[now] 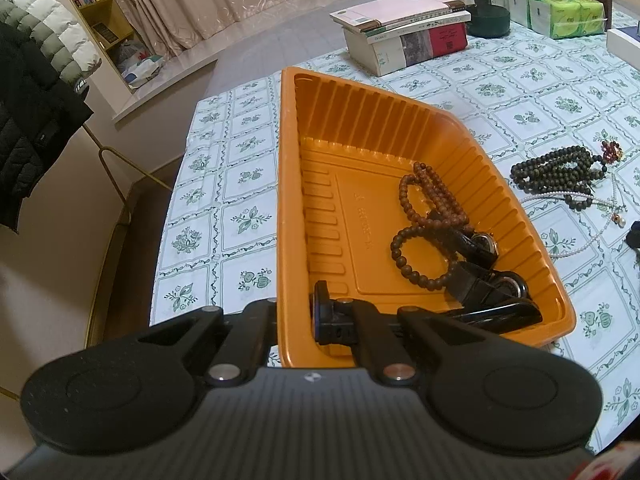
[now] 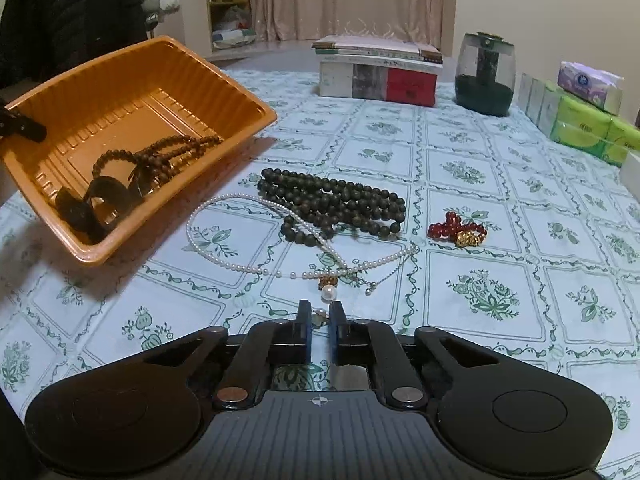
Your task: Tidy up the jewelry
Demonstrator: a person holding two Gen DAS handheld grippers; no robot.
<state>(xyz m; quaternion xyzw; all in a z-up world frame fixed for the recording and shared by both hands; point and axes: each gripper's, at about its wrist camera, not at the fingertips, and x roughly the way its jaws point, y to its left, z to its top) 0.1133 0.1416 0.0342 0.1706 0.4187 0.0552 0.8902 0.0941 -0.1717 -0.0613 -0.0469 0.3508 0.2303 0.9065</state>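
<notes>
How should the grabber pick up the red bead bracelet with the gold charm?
Probably by the red bead loop of the red bead bracelet, not the lumpy gold charm. It lies flat on the tablecloth, apart from the dark bead necklace, so the right gripper can come straight down from above, one finger on each side of the strand.

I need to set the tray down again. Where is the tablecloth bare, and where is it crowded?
Bare: beneath the tilted orange tray, left of the pearl necklace. Crowded: dark beads, red bracelet, and books behind.
</notes>
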